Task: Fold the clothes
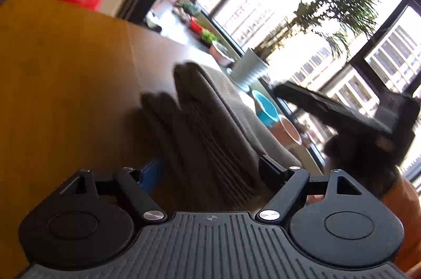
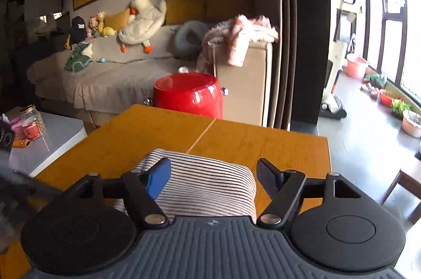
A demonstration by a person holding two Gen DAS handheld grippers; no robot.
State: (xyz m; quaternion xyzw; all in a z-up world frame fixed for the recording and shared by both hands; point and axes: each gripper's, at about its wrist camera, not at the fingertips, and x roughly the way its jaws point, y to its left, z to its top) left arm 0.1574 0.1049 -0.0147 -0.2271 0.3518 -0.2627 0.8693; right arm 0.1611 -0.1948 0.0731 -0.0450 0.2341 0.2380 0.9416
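A folded white garment with thin dark stripes (image 2: 205, 181) lies on the yellow wooden table (image 2: 250, 142). My right gripper (image 2: 213, 177) hovers just above it, open, with the blue pad and the black finger either side of the fold and clear of the cloth. In the left wrist view the same garment (image 1: 205, 121) looks grey against the window light and runs away from the camera. My left gripper (image 1: 210, 171) is open and straddles its near end; I see no pinch in the fabric. A black finger (image 1: 315, 108) of the right gripper hangs at the garment's right.
A glossy red round stool (image 2: 189, 95) stands just past the table's far edge, in front of a covered sofa (image 2: 118, 63) with plush toys. A white side table (image 2: 52, 142) with a jar is at the left. Plant pots (image 2: 394, 102) line the window floor. The table's right edge (image 2: 329, 160) drops off.
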